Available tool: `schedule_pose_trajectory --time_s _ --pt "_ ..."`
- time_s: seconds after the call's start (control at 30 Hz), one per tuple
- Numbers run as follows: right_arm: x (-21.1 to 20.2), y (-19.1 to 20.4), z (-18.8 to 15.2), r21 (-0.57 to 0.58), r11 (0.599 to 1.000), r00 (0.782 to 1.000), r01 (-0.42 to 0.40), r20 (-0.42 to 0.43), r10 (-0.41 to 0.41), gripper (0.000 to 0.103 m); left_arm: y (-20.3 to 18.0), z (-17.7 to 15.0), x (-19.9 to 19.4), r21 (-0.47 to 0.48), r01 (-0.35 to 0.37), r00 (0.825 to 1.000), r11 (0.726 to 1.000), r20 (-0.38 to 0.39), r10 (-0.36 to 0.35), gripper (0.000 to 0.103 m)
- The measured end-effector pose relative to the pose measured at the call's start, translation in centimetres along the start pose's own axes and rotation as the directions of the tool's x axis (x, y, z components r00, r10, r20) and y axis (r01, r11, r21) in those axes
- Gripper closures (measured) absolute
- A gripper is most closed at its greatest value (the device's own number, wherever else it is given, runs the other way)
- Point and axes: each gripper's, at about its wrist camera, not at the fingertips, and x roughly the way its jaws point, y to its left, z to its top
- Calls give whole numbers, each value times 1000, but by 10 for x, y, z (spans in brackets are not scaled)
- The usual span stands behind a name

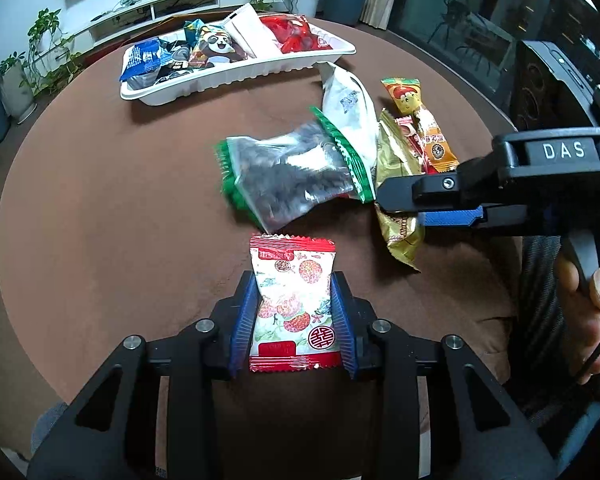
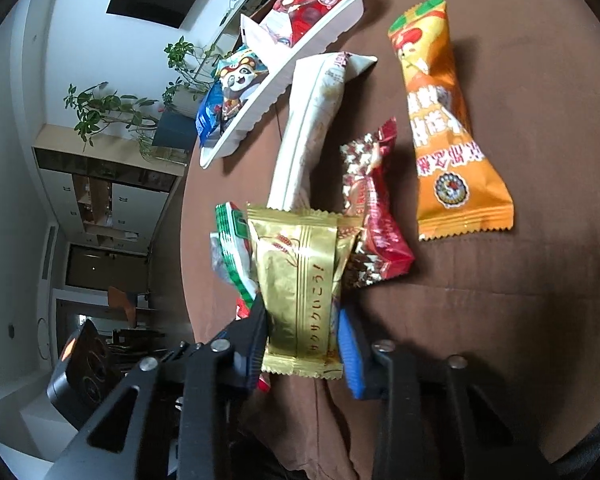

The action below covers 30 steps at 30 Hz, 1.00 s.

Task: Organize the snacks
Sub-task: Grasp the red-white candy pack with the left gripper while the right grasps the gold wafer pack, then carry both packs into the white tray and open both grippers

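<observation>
1. Left gripper (image 1: 294, 312) clamped on a red-and-white candy packet (image 1: 292, 300), blue pads pinching its waist; packet lifted over the near edge of the brown round table (image 1: 100, 184).
2. Right gripper (image 2: 302, 344) closed on a gold wafer packet (image 2: 300, 284), held by its lower end with the rest sticking out over the loose pile; seen from the left wrist view, same packet crumpled under the right fingers.
3. White snack tray (image 1: 236, 76) at the far side of the table, well apart from both grippers, already crowded with a panda-print packet (image 1: 216, 46), a blue packet (image 1: 144, 58), a white pouch (image 1: 248, 32) and a red packet (image 1: 296, 36).
4. Still loose on the table: green-edged bag of dark seeds (image 1: 292, 176), white bag (image 1: 350, 116), orange packet (image 2: 444, 128), red star-print packet (image 2: 374, 216).
5. Risks, as judged:
   - Gold packet gripped near one end only: likely to swing or slip out during the carry.
   - Seed bag edge touching the gold packet: could be dragged along on lift.
   - Candy squeezed at the middle: possible crushing of contents.
   - Tray nearly full: new packets could slide off its rim or push others out.
   - Both grippers heading to one tray: possible collision.
</observation>
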Motion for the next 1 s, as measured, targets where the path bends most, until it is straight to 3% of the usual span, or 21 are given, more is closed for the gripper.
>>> schedule_pose_trajectory --time_s 0.17,0.57,1.0 --pt "-5 2 -5 -28 1000 1000 13 20 -12 70 0 -1 -1 -6 -1 1000 1000 7 1 69" --pt "-32 12 -15 -30 995 995 -98 26 99 70 15 -5 -16 -82 57 997 995 56 -52 71" --pt "-91 -14 20 1 996 980 -92 178 91 70 34 5 -41 -168 143 983 975 138 -120 71"
